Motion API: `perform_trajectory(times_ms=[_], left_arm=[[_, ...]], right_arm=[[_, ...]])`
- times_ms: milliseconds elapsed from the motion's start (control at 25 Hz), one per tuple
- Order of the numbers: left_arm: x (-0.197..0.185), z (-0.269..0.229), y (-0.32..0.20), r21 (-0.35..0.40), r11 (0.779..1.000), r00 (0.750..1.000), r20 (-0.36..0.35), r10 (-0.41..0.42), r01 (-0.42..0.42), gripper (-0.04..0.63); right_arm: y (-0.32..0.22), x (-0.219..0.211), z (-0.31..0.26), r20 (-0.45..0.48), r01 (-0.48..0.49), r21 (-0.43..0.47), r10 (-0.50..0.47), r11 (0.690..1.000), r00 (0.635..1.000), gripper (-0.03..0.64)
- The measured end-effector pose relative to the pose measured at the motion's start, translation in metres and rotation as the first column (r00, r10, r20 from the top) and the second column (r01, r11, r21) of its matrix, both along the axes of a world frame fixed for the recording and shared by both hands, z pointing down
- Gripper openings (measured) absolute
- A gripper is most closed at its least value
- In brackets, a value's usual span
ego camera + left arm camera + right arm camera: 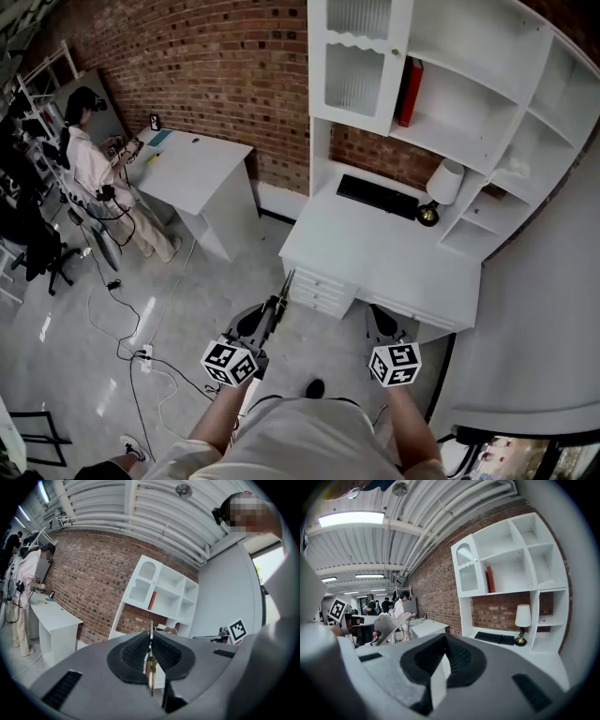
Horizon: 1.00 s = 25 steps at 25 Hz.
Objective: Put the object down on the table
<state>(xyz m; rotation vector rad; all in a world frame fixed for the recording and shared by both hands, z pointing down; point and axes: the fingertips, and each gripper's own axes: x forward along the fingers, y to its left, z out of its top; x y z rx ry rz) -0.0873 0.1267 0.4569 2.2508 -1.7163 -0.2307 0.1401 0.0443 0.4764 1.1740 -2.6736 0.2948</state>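
Facing the white table (375,258), the left gripper (150,652) is clamped on a thin metal object (150,667), well short of the tabletop. The right gripper (443,660) is closed, empty. Released early, the object would be dropped to the floor.

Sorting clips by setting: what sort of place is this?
Likely a lab or shared workroom staged as a study: white desk with keyboard and lamp under shelves, brick wall, another person at a second desk.

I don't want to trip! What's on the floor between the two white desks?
Nothing. In the head view, the floor between the small desk and the shelf desk is bare.
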Motion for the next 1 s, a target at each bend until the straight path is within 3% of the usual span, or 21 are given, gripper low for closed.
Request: perform_trajectory(times_ms=[520, 1000], left_arm=[[0.012, 0.010, -0.051, -0.031, 0.999, 1.000, 0.016, -0.013, 0.013, 0.017], [-0.020, 0.021, -0.123, -0.049, 0.998, 0.999, 0.004, 0.049, -0.049, 0.017]], right_arm=[[-0.045, 0.001, 0.021, 0.007, 0.037, -0.040, -0.036, 0.999, 0.999, 0.002], [-0.095, -0.027, 0.036, -0.027, -0.010, -0.072, 0.009, 0.997, 1.000, 0.002]])
